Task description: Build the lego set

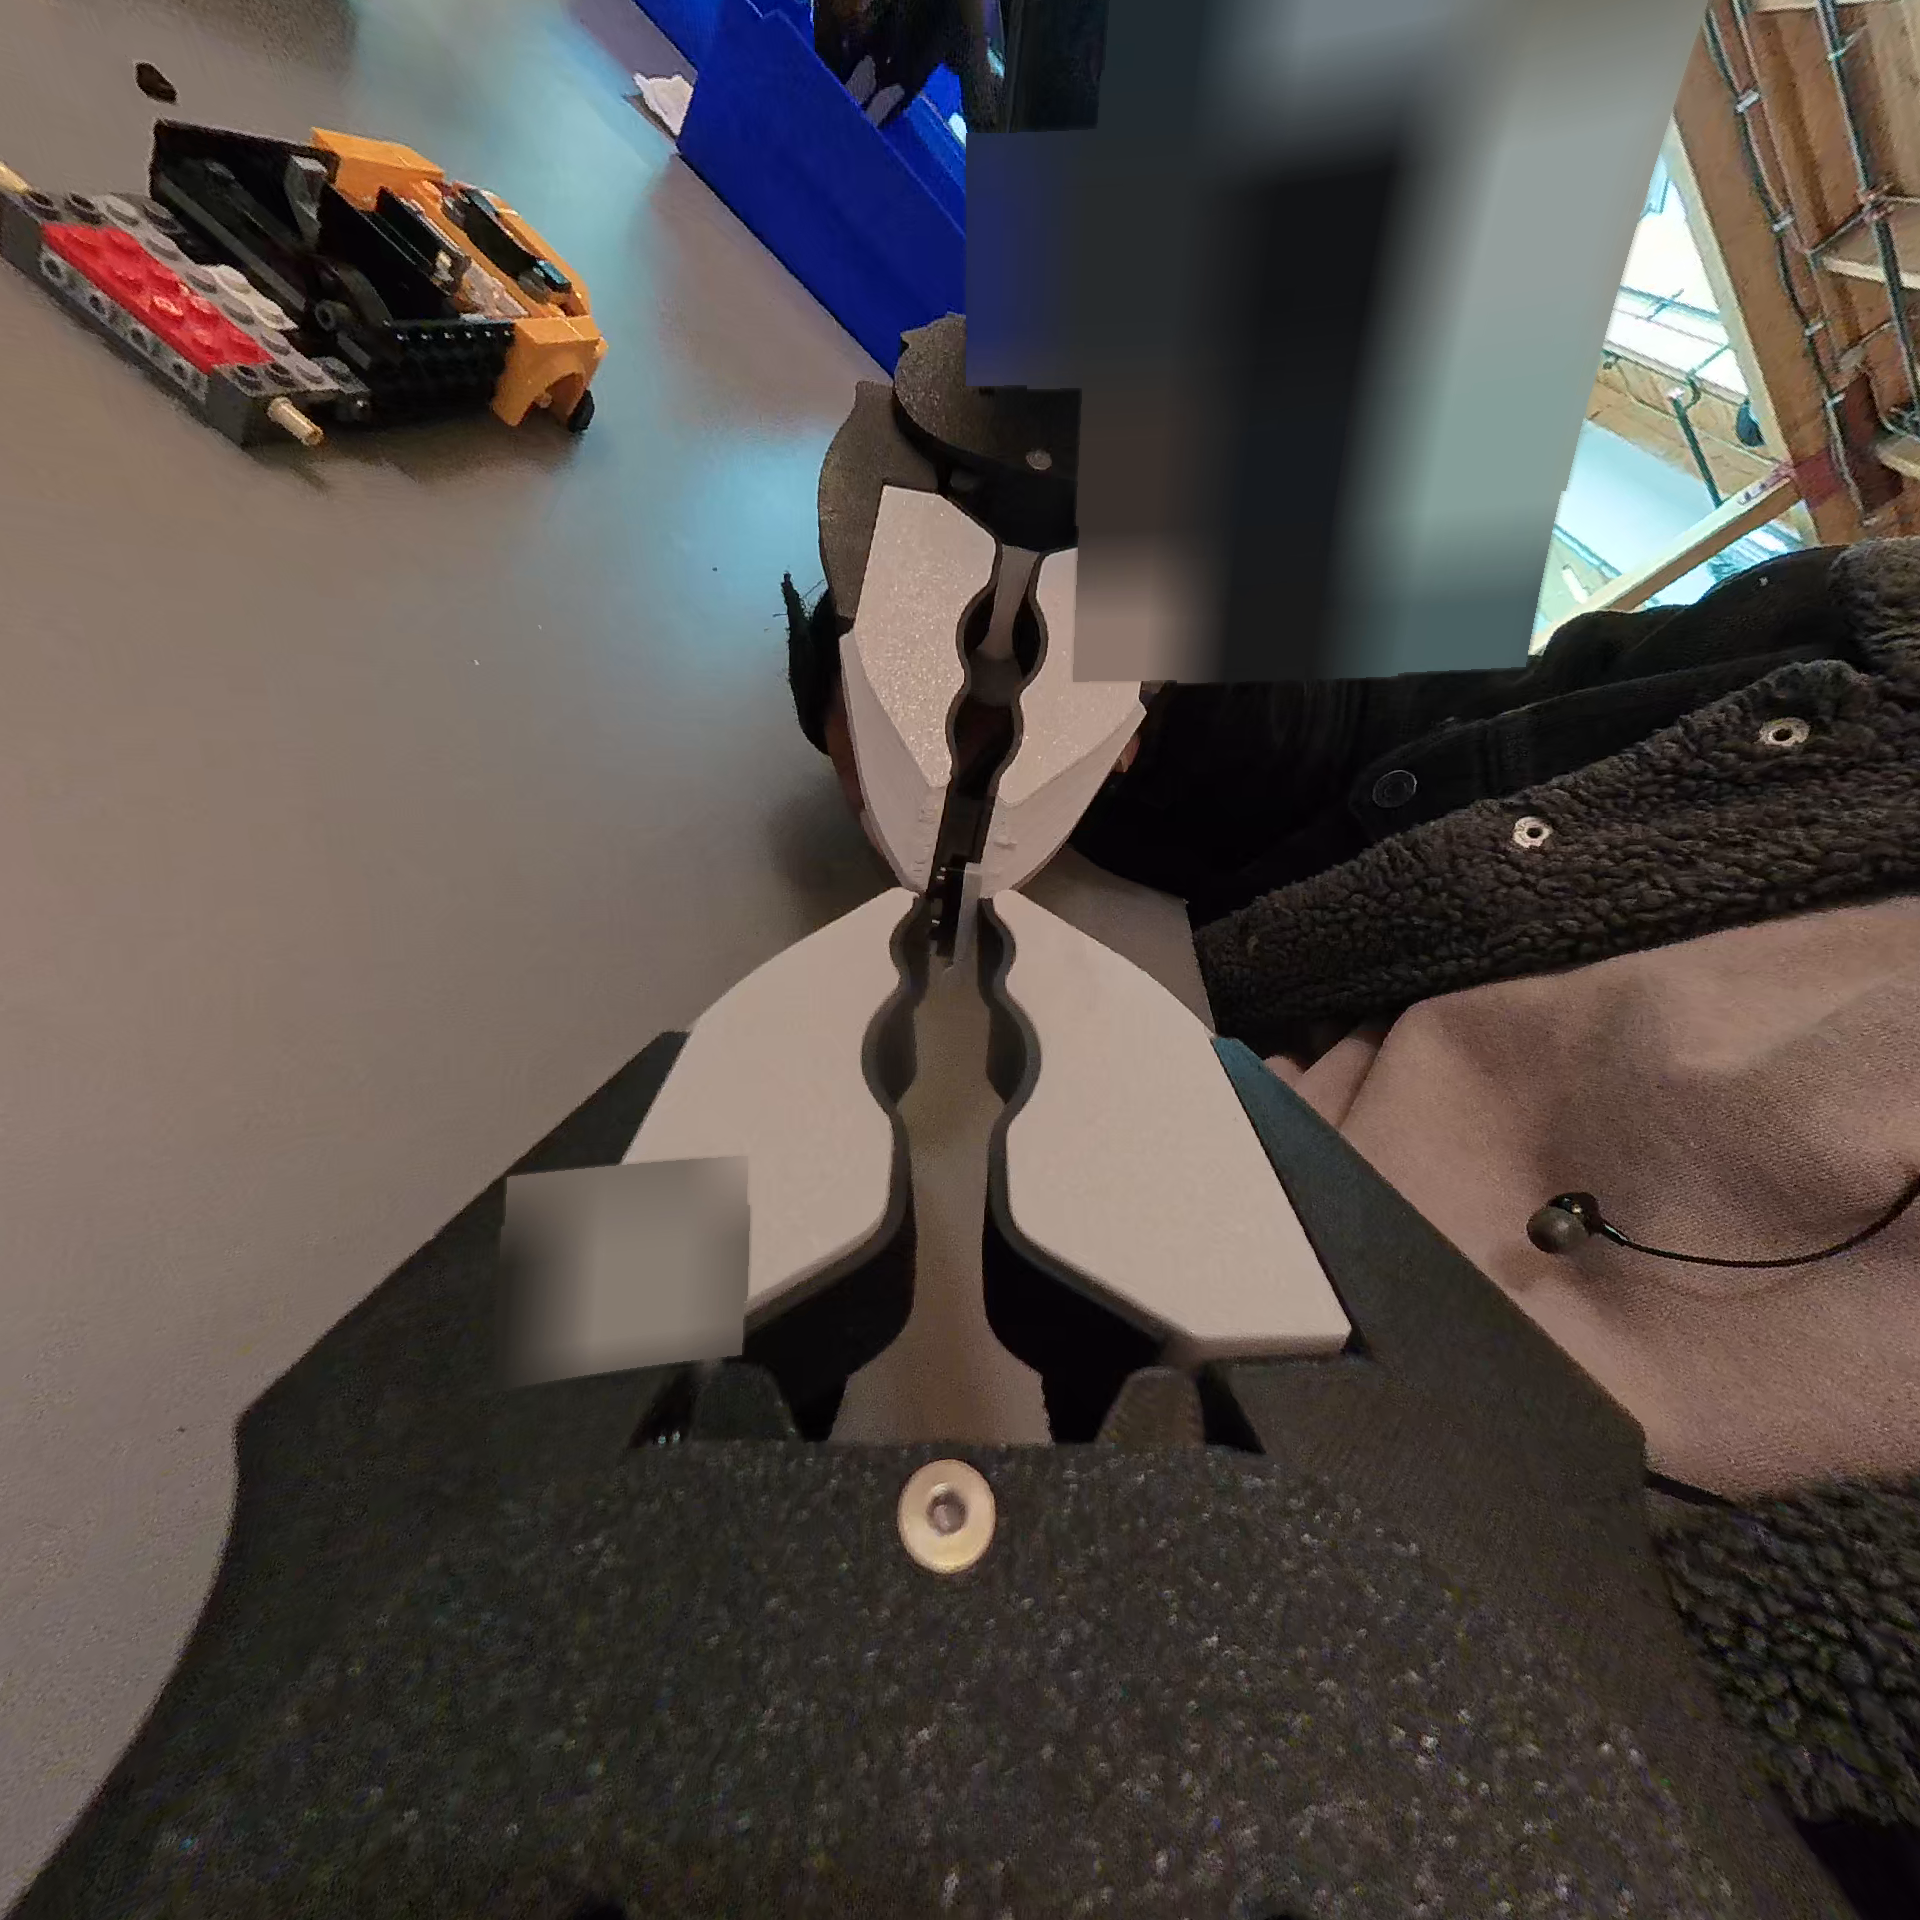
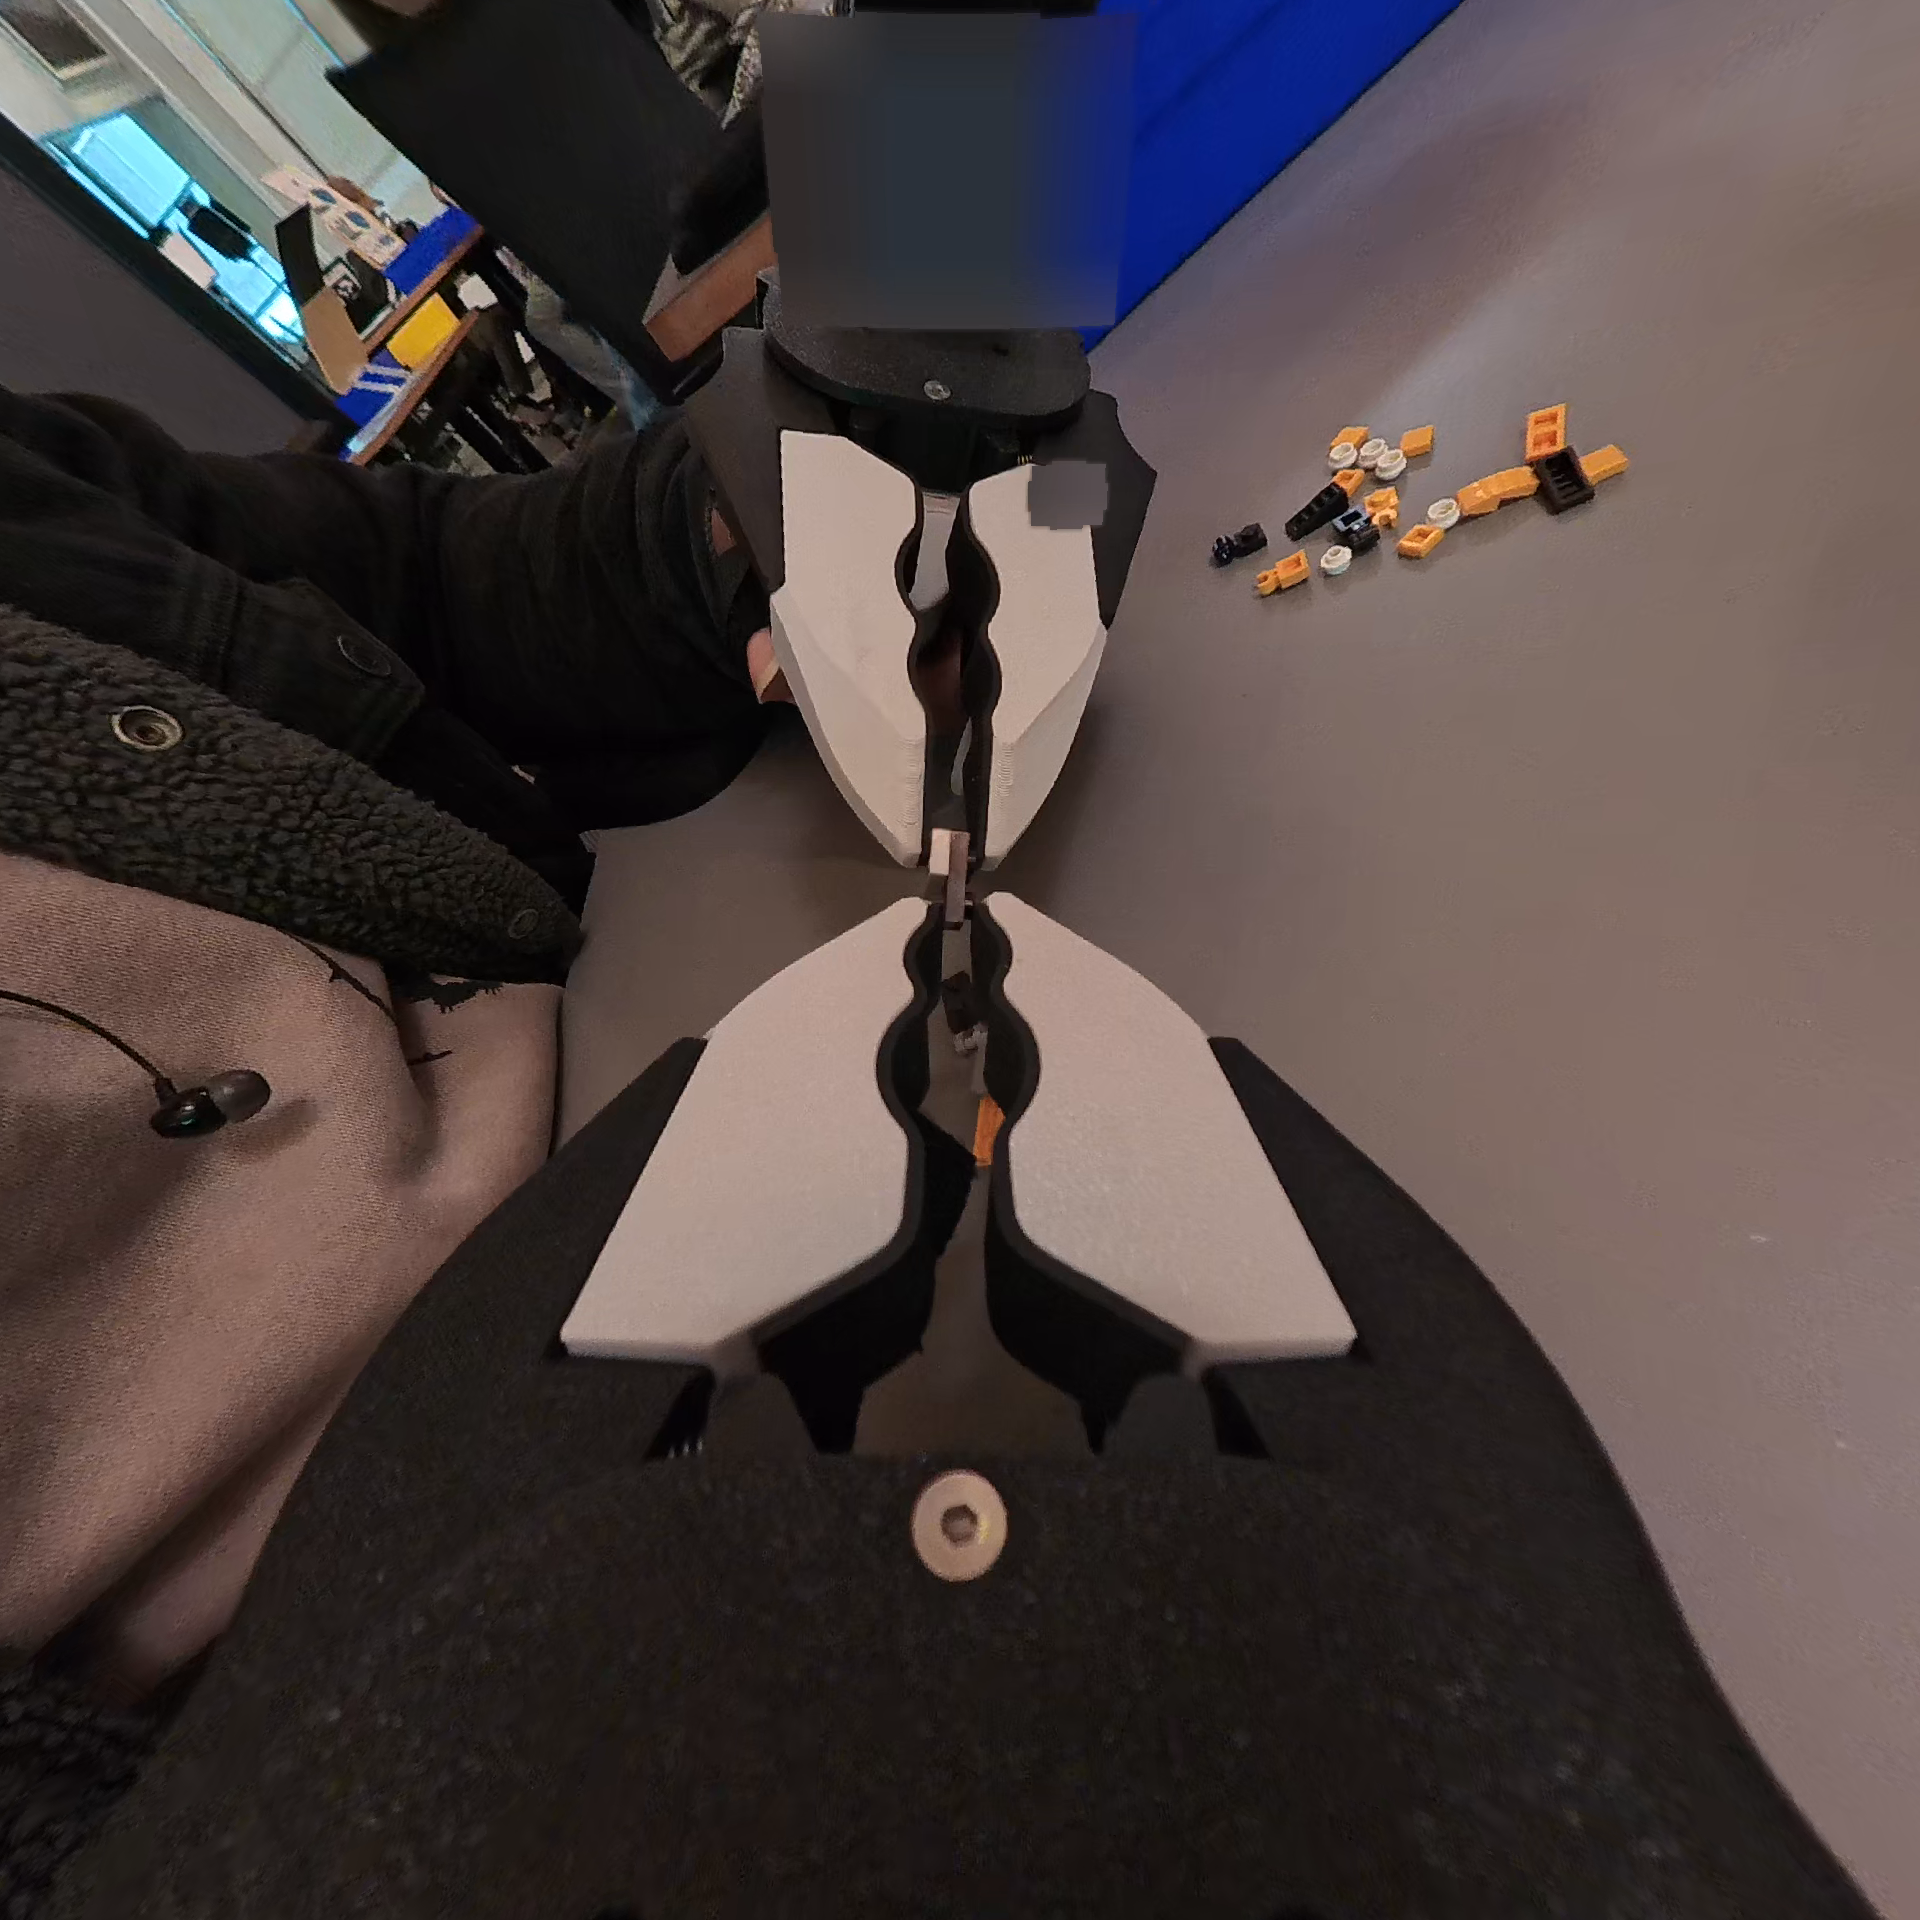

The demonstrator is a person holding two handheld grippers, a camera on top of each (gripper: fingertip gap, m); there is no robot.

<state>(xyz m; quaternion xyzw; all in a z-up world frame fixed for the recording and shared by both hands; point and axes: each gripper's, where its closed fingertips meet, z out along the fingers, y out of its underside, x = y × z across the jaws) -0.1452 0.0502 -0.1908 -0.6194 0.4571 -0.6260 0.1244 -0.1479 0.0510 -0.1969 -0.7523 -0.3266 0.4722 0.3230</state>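
Left gripper (image 1: 951, 930) clenched on small grey-black piece (image 1: 954, 914), tip to tip with right gripper (image 2: 948, 914), likewise clamped. Loose bricks (image 2: 1423, 499) far right; part-built car (image 1: 301, 281) far left.

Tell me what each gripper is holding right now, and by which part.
Both grippers, left and right, pinch small lego pieces tip to tip: the left's black, the right's grey, each held by one end.

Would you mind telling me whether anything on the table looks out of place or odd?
Nothing is spilled or visibly damaged. One small black piece lies alone beyond the half-built car, away from the loose orange, black and white pieces grouped elsewhere on the table.
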